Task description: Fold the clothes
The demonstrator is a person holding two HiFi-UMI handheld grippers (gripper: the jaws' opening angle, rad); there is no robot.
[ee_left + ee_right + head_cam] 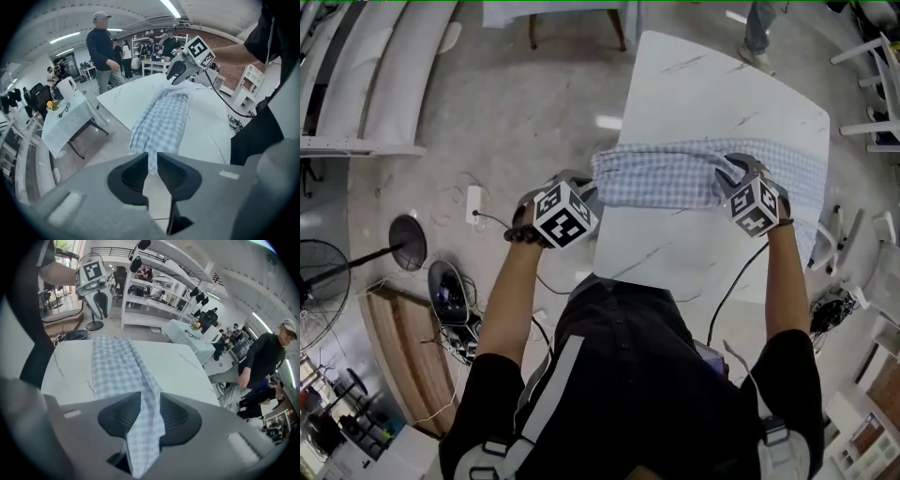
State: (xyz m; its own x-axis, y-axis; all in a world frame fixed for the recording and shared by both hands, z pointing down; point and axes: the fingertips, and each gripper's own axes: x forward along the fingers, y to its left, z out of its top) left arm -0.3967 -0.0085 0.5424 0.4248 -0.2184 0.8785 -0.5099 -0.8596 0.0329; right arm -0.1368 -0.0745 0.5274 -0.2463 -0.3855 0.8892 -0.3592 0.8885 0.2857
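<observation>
Fabric with a blue check, the garment (pixel 675 173), lies as a long band across the middle of the head view. It rests on the white surface (pixel 722 94), stretched between the two tools. The left hand-held gripper (pixel 589 192) has its jaws almost together and pinches a thin edge at the band's left end, just off the edge of the surface. The right hand-held gripper (pixel 731 178) stands a little wider, clamped on a thicker bunch at the right end. I judge that the step in hand is lifting both ends for a fold. Next, both ends should travel together, with the band kept taut, so that the edges meet evenly.
</observation>
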